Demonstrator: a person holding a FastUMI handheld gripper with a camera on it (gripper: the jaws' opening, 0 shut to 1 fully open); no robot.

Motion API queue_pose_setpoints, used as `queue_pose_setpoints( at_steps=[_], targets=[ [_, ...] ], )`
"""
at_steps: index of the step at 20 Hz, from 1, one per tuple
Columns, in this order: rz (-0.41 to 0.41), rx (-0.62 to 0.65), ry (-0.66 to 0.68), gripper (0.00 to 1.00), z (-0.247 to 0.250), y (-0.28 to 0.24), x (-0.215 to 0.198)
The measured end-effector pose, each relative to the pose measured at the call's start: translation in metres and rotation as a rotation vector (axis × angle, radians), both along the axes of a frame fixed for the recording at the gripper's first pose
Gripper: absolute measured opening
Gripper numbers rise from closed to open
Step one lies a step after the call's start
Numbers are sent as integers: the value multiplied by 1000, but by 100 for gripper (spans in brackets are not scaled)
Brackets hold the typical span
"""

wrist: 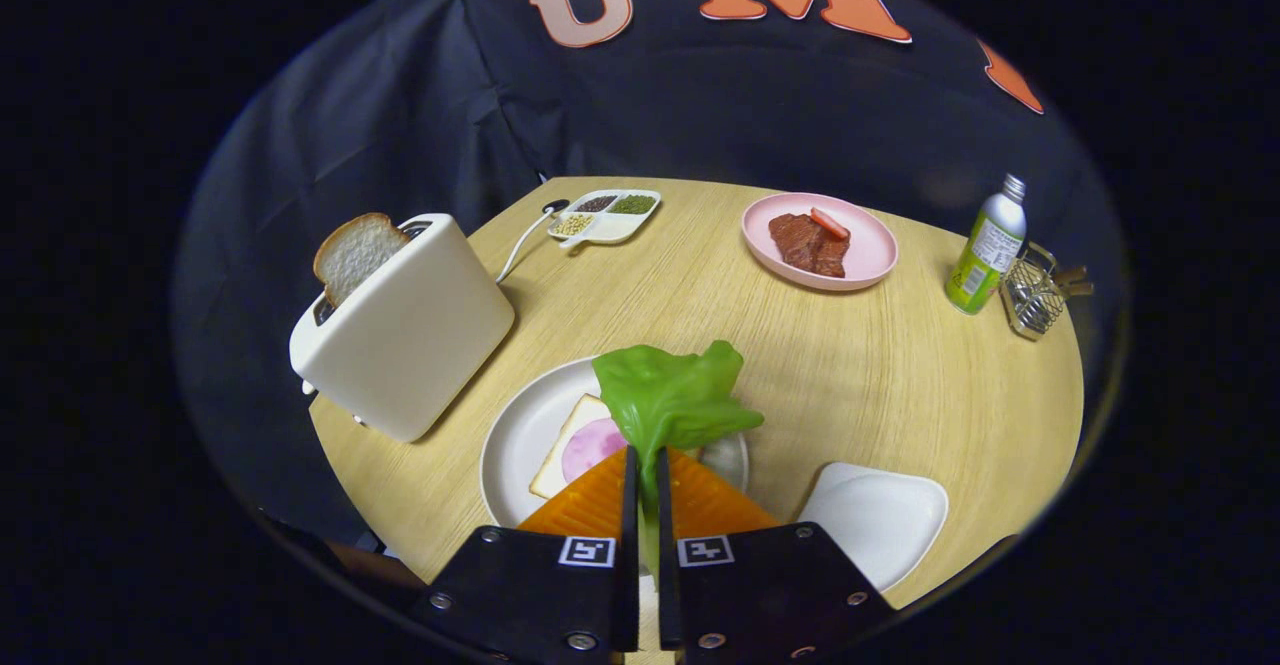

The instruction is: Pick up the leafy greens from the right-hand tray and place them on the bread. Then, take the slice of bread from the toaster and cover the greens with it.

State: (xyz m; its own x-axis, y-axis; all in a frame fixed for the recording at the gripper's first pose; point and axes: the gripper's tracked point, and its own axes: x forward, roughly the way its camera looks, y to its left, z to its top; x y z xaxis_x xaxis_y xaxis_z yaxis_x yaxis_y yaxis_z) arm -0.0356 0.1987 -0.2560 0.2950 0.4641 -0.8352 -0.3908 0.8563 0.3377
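- The hand-held gripper (646, 460) has its fingers nearly together, clamped on the leafy greens (672, 397).
- The greens hang over the bread (570, 443) on the white plate (510, 445) just ahead.
- Ahead-left, the toaster (405, 330) holds a bread slice (357, 253).

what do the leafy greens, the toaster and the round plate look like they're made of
Leafy greens, pinched between the gripper's shut jaws above the plate: probably soft plastic or silicone, from the even bright green and waxy sheen. Toaster: cream shell, likely matte plastic or painted metal, with soft highlights and no seams visible. Round plate: white and glossy, ceramic or melamine; the look cannot settle which.
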Motion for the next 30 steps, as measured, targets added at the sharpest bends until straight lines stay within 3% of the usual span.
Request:
queue_pose_setpoints(
  at_steps=[6, 14, 19, 21, 24, 28, 30],
  targets=[
    [62, -6, 20, 8, -17, 16, -5],
    [54, 7, 77, 14, -35, 16, -9],
    [42, -38, 90, 35, -52, 8, -7],
    [23, -5, 75, 39, -47, 13, -2],
    [17, 106, 67, 27, -25, 34, -1],
    [59, 35, 89, 26, -41, 30, -13],
    [69, -6, 59, 39, -42, 27, -11]
  ],
)
